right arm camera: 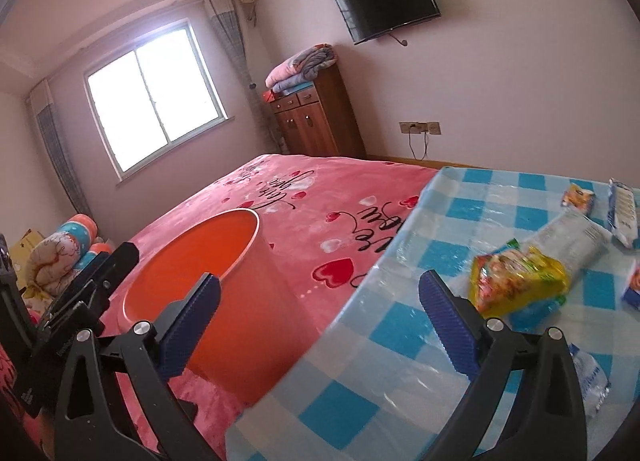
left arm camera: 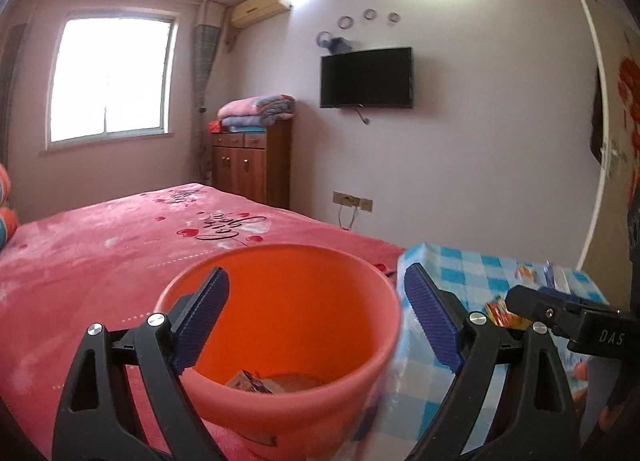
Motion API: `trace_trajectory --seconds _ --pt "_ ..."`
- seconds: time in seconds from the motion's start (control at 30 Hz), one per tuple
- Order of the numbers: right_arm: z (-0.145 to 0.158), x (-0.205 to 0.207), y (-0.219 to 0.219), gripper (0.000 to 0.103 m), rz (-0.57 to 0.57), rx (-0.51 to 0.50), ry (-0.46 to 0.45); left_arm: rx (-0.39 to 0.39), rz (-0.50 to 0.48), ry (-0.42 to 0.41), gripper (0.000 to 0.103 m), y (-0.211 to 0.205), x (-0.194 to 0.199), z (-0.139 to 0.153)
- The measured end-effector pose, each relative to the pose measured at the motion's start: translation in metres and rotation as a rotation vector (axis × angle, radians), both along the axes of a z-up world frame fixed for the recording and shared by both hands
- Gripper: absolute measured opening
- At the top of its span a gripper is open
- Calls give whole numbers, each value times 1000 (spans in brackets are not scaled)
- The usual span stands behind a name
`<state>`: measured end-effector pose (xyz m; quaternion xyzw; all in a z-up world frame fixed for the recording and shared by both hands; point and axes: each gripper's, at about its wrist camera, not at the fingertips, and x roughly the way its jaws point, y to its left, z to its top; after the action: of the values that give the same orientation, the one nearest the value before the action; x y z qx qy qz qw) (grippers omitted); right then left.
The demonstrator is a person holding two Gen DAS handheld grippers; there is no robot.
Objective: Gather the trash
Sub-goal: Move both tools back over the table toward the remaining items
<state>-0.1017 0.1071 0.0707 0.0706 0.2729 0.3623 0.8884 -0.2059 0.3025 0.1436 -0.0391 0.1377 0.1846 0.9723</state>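
An orange bucket [left arm camera: 288, 325] stands on the pink bed beside the blue-checked table; a wrapper [left arm camera: 248, 381] lies at its bottom. My left gripper [left arm camera: 316, 317] is open and empty, its fingers either side of the bucket's mouth. In the right wrist view the bucket [right arm camera: 224, 273] is at lower left. My right gripper [right arm camera: 320, 317] is open and empty above the table's edge. A yellow snack packet [right arm camera: 516, 281] lies on the table just right of its right finger, also visible in the left wrist view [left arm camera: 500, 315]. A white wrapper [right arm camera: 572, 237] lies behind it.
The checked table [right arm camera: 400, 381] also carries a blue-white packet [right arm camera: 622, 213], a small orange packet [right arm camera: 578, 197], a blue carton [right arm camera: 632, 285] and crumpled plastic [right arm camera: 588, 381]. The pink bed [left arm camera: 100, 253] fills the left. A wooden cabinet [left arm camera: 252, 165] stands at the far wall.
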Motion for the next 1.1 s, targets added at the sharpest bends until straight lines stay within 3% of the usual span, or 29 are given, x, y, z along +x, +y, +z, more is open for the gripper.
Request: trace_trajectory --seconds 0.13,0.3,0.6,0.83,1.1 --pt "-3 -11 -12 98 -17 3 6 22 -56 23 90 -19 1 -5" --pt "-13 -20 -24 98 -27 -14 30 -17 -141 67 90 -33 1 -15" --pt "-37 -25 -57 98 -81 -48 67 -11 -240 100 90 -61 -7 -29" --pt "-53 -19 -93 98 -124 -28 110 -14 -270 139 90 -78 -3 -39" --pt "-64 -13 -128 98 -187 -58 96 2 -291 197 90 -103 14 -53"
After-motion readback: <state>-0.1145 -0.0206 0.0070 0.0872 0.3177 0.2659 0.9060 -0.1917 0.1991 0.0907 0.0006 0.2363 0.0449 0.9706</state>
